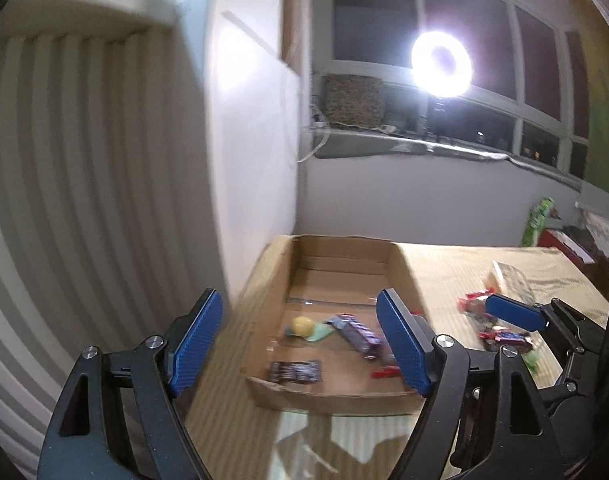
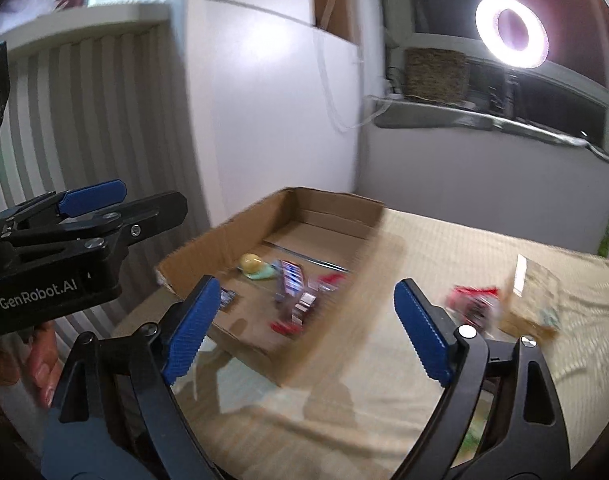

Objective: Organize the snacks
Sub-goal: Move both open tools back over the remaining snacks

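Observation:
A shallow cardboard box [image 1: 400, 268] lies on the beige tablecloth with several snacks in it: a yellow round sweet [image 1: 302, 325], a blue-purple bar [image 1: 356, 332], a dark packet [image 1: 296, 372] and a small red piece [image 1: 386, 372]. My left gripper [image 1: 300, 296] hangs open and empty above the box's near end. To the right of the box lie red-wrapped snacks [image 1: 474, 304] and a clear bag [image 1: 510, 278]. My right gripper [image 2: 306, 284] is open and empty over the box's right wall [image 2: 336, 200], with the red wrappers [image 2: 472, 304] just to its right.
A white wall panel and a striped curtain stand close on the left. A bright ring light [image 1: 441, 60] and a woven basket [image 1: 354, 98] are at the windowsill. A green packet [image 1: 538, 222] and a red box [image 1: 564, 244] sit at the table's far right. A hand [image 2: 44, 364] holds the left tool.

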The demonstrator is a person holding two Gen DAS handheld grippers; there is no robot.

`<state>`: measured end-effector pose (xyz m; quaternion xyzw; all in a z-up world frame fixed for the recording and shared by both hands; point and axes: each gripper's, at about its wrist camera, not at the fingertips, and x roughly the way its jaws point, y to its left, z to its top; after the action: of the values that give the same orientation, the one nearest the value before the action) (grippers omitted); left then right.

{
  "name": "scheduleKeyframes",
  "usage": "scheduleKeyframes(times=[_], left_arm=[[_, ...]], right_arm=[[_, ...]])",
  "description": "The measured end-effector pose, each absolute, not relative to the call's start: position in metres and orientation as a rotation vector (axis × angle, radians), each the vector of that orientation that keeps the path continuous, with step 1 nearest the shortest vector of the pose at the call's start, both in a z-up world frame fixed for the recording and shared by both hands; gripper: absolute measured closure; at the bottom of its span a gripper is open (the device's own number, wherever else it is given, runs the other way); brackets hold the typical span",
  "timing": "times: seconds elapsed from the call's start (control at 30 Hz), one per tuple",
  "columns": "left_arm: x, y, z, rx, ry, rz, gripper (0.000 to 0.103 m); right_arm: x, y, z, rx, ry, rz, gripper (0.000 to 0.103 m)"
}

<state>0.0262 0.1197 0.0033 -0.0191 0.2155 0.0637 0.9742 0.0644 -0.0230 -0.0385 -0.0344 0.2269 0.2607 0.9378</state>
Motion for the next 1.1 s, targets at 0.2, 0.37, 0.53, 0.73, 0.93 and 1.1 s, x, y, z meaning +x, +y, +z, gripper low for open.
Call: scheduleKeyframes(times=[0.2, 0.37, 0.53, 0.73, 0.93, 1.1], left_arm=[[0.033, 0.057, 0.002, 0.035, 0.442, 0.015, 0.024], [0.034, 0.001, 0.002, 0.085, 0.435, -0.1, 0.024], [0.028, -0.038, 0.003, 0.122, 0.425, -0.196, 0.024], [0.007, -0.044, 0.01, 0.134, 0.402, -0.215, 0.024], [-0.004, -0.036, 0.012, 0.127, 0.396, -0.188, 0.023], [0.0, -0.034, 0.005, 0.126, 0.415, -0.18, 0.023]], right_arm=[[0.047, -0.102, -0.042, -0.001, 0.465, 0.392, 0.012], [0.025, -0.167, -0.044, 0.038, 0.465, 0.248, 0.012], [0.005, -0.206, -0.041, 0.072, 0.461, 0.142, 0.012], [-0.013, -0.203, -0.033, 0.065, 0.436, 0.145, 0.012], [-0.016, -0.195, -0.039, 0.054, 0.446, 0.165, 0.012], [-0.006, -0.191, -0.053, 0.055, 0.478, 0.173, 0.012]])
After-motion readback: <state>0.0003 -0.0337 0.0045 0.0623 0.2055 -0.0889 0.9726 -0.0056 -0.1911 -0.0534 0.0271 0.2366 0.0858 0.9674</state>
